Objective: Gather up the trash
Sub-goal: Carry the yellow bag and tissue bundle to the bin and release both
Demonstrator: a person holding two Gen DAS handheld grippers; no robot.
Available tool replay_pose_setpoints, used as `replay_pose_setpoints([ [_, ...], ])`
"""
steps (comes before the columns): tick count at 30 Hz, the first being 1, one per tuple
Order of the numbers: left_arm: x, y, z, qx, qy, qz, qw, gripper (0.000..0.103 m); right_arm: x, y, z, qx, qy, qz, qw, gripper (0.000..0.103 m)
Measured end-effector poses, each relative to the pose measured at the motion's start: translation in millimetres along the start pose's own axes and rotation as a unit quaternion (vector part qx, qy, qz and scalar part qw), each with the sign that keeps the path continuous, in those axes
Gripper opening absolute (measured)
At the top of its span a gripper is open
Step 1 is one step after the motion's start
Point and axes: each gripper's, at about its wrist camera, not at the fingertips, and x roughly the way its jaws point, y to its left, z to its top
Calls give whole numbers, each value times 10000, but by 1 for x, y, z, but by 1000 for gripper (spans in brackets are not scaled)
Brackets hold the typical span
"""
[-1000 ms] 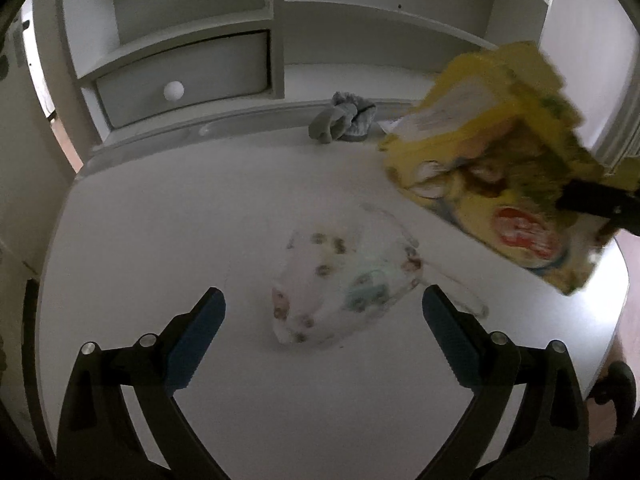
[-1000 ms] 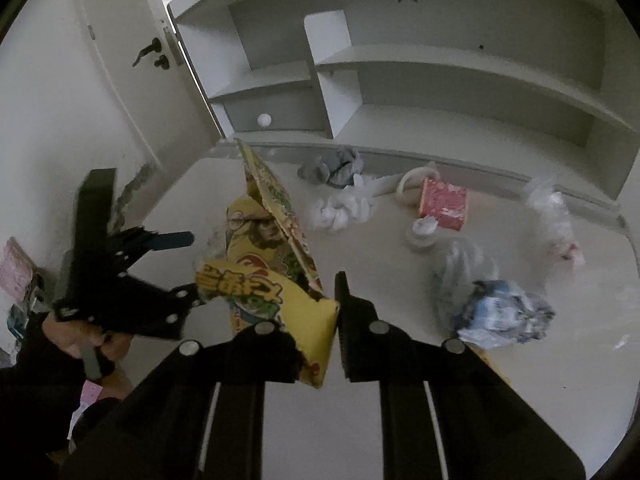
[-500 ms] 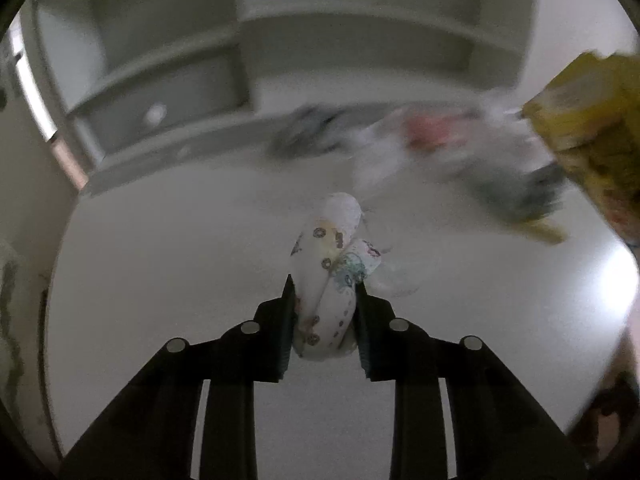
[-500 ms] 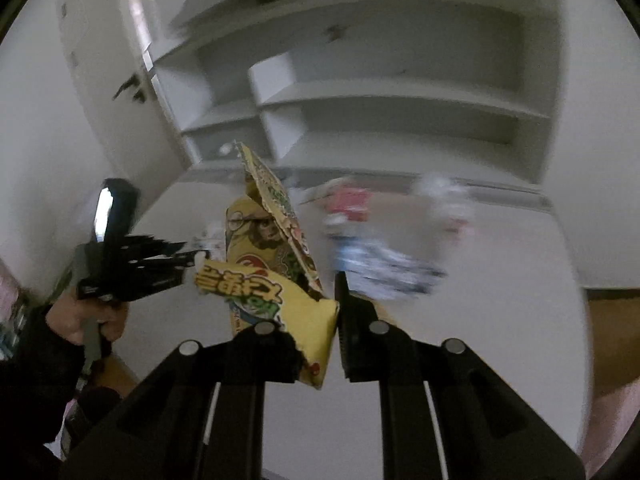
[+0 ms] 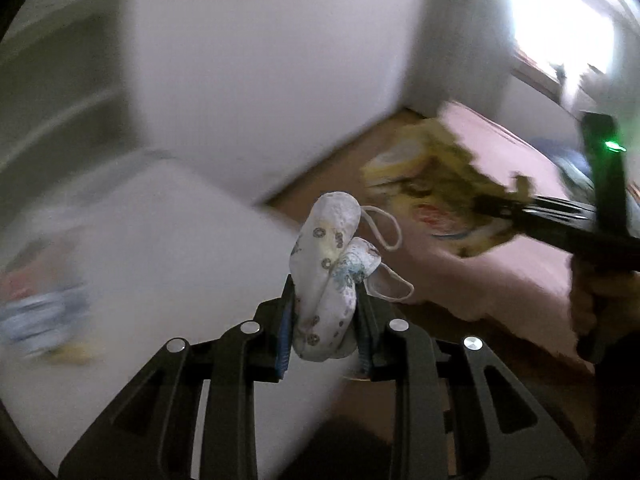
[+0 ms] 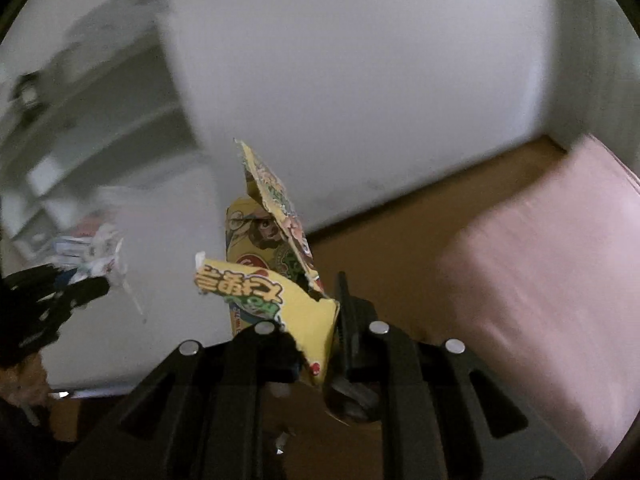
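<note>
While both views blur, my left gripper (image 5: 324,316) is clamped on the crumpled mask (image 5: 328,276), held up past the white desk (image 5: 160,248) edge; my right gripper (image 6: 320,336) pinches the yellow wrapper (image 6: 272,268) above brown floor (image 6: 400,248), near pink bedding (image 6: 540,280).

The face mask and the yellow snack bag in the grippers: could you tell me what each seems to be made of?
Face mask: soft matte non-woven fabric, probably; it crumples, with thin elastic loops. Yellow snack bag: thin printed plastic film, likely; torn jagged top, stiff creases.
</note>
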Motion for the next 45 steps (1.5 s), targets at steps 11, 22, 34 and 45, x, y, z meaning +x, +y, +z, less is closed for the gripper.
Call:
replay_pose_setpoints([
  [11, 172, -98, -45, 667, 1129, -734, 9886, 26, 85, -110, -85, 739, 1264, -490, 9880, 14],
  [22, 284, -49, -88, 113, 2071, -360, 9776, 26, 201, -110, -121, 758, 2216, -362, 9715, 14],
  [34, 295, -53, -81, -11, 2114, -271, 9770, 58, 230, -96, -105, 570, 2203, -72, 9737, 29],
  [45, 253, -91, -58, 344, 1773, -493, 9823, 74, 169, -109, -74, 696, 1563, -163, 9851, 68],
])
